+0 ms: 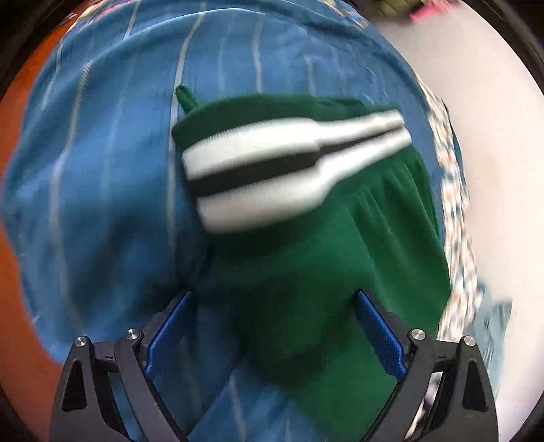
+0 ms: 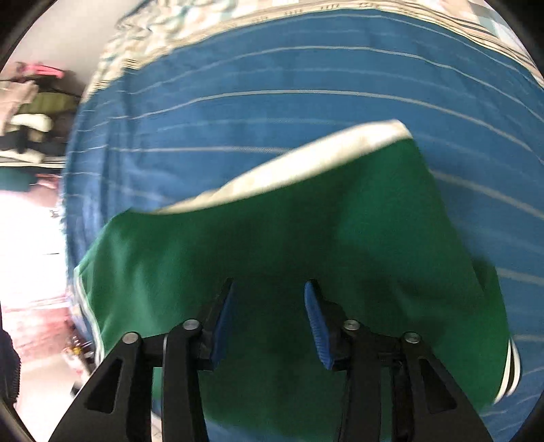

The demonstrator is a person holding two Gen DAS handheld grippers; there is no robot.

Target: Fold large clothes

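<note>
We see one green garment (image 1: pixel 306 272) lying on one blue striped sheet (image 1: pixel 102 170), and we count two grippers, one in each view. In the left wrist view the left gripper (image 1: pixel 275 326) points down with its jaws spread wide and nothing clamped; the garment's dark green cloth lies below the gap, and we count two blue pads (image 1: pixel 380 333) on it. Beyond them the garment's waistband (image 1: pixel 289 170) shows two white bands with one black band between, and one green drawstring end (image 1: pixel 185 97) sticks out past it onto the sheet. In the right wrist view the right gripper (image 2: pixel 268 316) hangs over the garment (image 2: pixel 272 238) with its jaws partly apart; the cloth seems to lie under them rather than between the two pads (image 2: pixel 318 326), so we read it as released. One white-trimmed hem (image 2: pixel 289 166) curls up on the far edge of the garment, and white piping runs along its left and right edges. A patterned cover (image 2: pixel 204 23) borders the sheet (image 2: pixel 272 85), and one rack of clothes (image 2: pixel 30 112) stands at the far left, blurred.
</note>
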